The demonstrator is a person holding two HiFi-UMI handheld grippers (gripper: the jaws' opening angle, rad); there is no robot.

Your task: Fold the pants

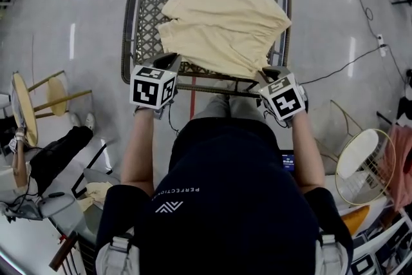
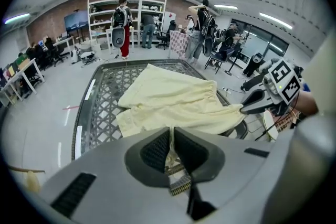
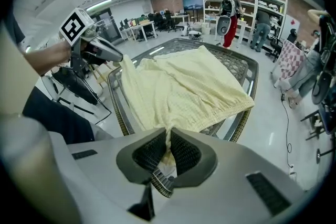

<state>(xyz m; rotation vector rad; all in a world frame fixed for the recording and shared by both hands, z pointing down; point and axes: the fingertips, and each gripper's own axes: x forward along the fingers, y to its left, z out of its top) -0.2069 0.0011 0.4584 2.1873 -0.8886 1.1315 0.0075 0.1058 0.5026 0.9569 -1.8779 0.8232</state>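
Pale yellow pants [image 1: 222, 19] lie spread over a woven wicker table [image 1: 145, 3], also seen in the left gripper view [image 2: 173, 99] and the right gripper view [image 3: 184, 92]. My left gripper [image 1: 172, 62] is shut on the near left corner of the pants, with cloth pinched between its pads [image 2: 170, 147]. At the near right corner my right gripper [image 1: 265, 74] is shut on the pants too, fabric caught between its jaws [image 3: 168, 144]. Both corners hang lifted at the table's near edge. Each gripper shows in the other's view: the right gripper [image 2: 252, 102] and the left gripper [image 3: 113, 55].
The table's dark metal rim [image 1: 212, 80] runs just in front of me. A wooden stool [image 1: 29, 106] stands at left, a round fan [image 1: 364, 164] at right. Cables [image 1: 360, 3] trail over the floor. People stand by white shelves [image 2: 128, 18] far behind.
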